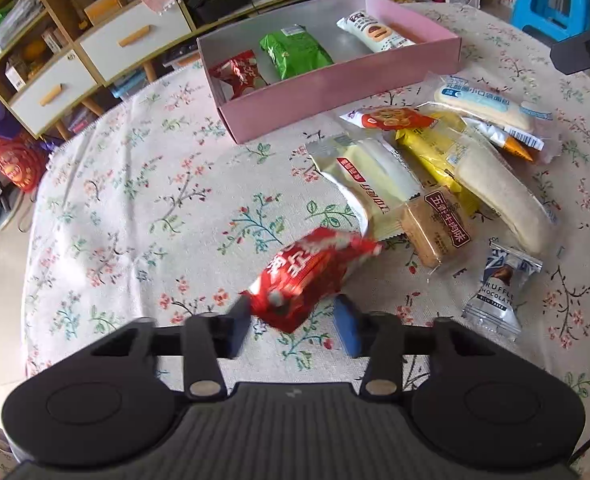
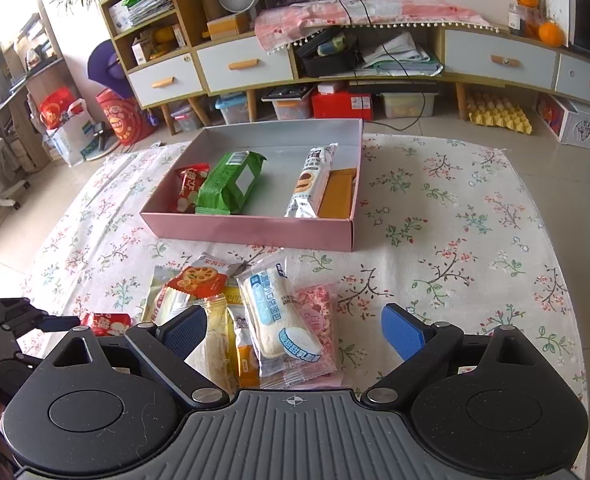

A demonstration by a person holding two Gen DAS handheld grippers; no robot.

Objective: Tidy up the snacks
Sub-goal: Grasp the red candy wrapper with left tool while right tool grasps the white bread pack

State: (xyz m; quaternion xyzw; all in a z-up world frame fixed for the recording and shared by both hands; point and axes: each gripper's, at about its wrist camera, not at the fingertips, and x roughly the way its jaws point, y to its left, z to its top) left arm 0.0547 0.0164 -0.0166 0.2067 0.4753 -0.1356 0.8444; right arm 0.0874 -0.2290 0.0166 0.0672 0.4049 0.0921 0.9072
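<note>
Left wrist view shows the left gripper (image 1: pixel 293 322) with its jaws pressed on a shiny red snack packet (image 1: pixel 313 276), which sticks out ahead of them, a bit blurry. Just past the packet and to the right lies a heap of wrapped snacks (image 1: pixel 435 176) on the flowery cloth of the worktop (image 1: pixel 135 200). A small silver chocolate packet (image 1: pixel 497 294) sits to the right of the jaws. Farther ahead stands an open pink cardboard box (image 1: pixel 335 84) with a green packet (image 1: pixel 295 54), a little red packet and a white packet inside.

Right wrist view shows the right gripper (image 2: pixel 295 334) with its jaws wide apart and nothing squeezed. A white bread packet (image 2: pixel 283 316) lies between them, not touched. The pink box is straight ahead.
</note>
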